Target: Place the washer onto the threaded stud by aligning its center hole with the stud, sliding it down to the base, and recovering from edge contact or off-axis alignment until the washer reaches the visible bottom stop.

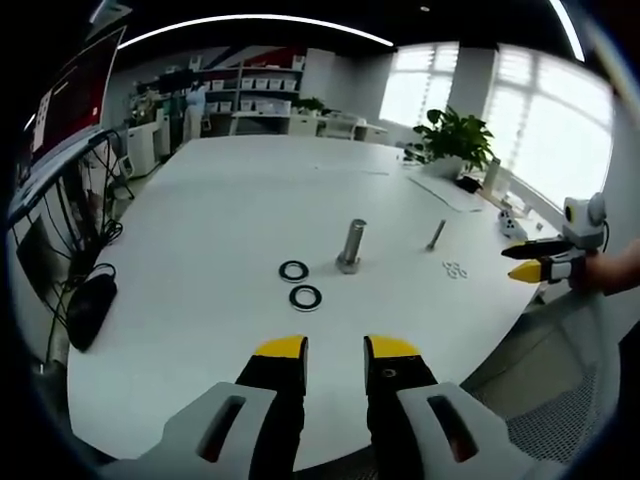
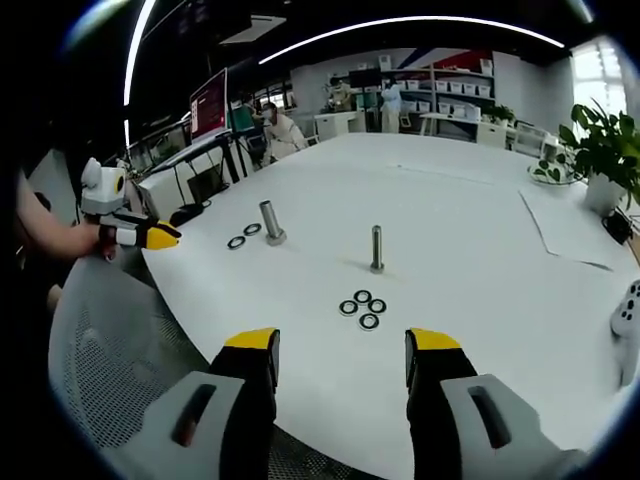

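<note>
Nothing is started: both washers [image 1: 299, 284] lie flat on the table [image 1: 220, 200] just left of the stud [image 1: 351, 245]; left gripper [image 1: 335, 351] and right gripper [image 2: 340, 342] hang near, jaws apart, empty

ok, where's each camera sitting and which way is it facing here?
Left gripper view: rides the left gripper, held off the table edge, facing the thick stud and two washers; the right gripper and a hand enter at right.
Right gripper view: rides the right gripper, facing the thin stud and four washers; the left gripper enters at left.
Shared: both studs, table.
</note>
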